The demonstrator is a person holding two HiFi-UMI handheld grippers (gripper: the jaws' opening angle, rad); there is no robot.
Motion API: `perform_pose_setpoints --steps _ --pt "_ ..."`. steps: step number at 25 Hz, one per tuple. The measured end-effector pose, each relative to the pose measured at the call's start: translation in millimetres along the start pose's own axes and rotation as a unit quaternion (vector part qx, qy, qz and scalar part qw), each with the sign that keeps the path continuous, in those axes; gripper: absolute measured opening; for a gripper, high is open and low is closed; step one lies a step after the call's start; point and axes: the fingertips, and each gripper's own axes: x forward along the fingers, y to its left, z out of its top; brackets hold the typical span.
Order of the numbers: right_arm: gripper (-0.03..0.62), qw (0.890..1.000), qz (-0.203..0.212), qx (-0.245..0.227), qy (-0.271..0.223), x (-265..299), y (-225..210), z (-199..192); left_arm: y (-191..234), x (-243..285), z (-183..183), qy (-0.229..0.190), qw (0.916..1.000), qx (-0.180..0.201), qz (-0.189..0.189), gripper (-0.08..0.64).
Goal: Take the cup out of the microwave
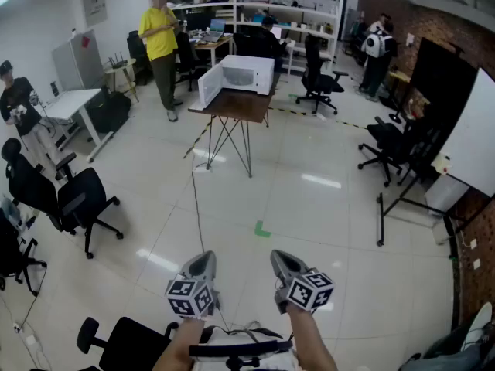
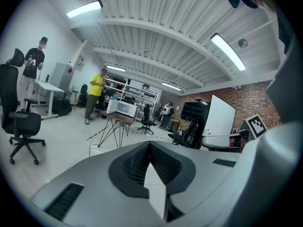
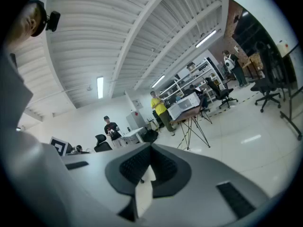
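Note:
A white microwave (image 1: pixel 241 75) stands far ahead on a small brown table (image 1: pixel 232 105) with thin black legs, its door (image 1: pixel 209 85) swung open to the left. No cup shows at this distance. My left gripper (image 1: pixel 204 260) and right gripper (image 1: pixel 280 258) are low in the head view, side by side over the floor and far short of the table. Both are shut with nothing between the jaws. The left gripper view has the microwave (image 2: pixel 121 108) small beyond the left gripper (image 2: pixel 150 145). The right gripper view shows the microwave (image 3: pixel 185 105) past the right gripper (image 3: pixel 151 148).
A person in a yellow shirt (image 1: pixel 161 46) stands just left of the table, and another person in black (image 1: pixel 15 99) is at the far left. Black office chairs (image 1: pixel 73 198) (image 1: pixel 390 149) flank the tiled floor. A cable (image 1: pixel 196 199) runs along the floor from the table.

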Motion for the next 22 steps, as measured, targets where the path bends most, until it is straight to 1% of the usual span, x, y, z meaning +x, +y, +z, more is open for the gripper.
perform_pose_setpoints --steps 5,11,18,22 --pt "0.014 1.0 0.01 0.004 0.001 -4.4 -12.0 1.2 -17.7 8.7 -12.2 0.007 0.9999 0.01 0.0 0.0" --pt "0.014 1.0 0.011 0.009 0.005 -14.2 -21.7 4.8 -29.0 12.9 -15.7 0.01 0.9999 0.009 0.003 0.0" --pt "0.014 1.0 0.007 0.009 0.01 -16.5 -37.6 0.1 -40.0 32.4 -27.8 0.019 0.9997 0.007 -0.012 0.0" --pt "0.014 1.0 0.003 0.009 0.012 -13.3 -44.1 5.6 -43.5 45.7 -25.4 0.023 0.9995 0.006 -0.019 0.0"
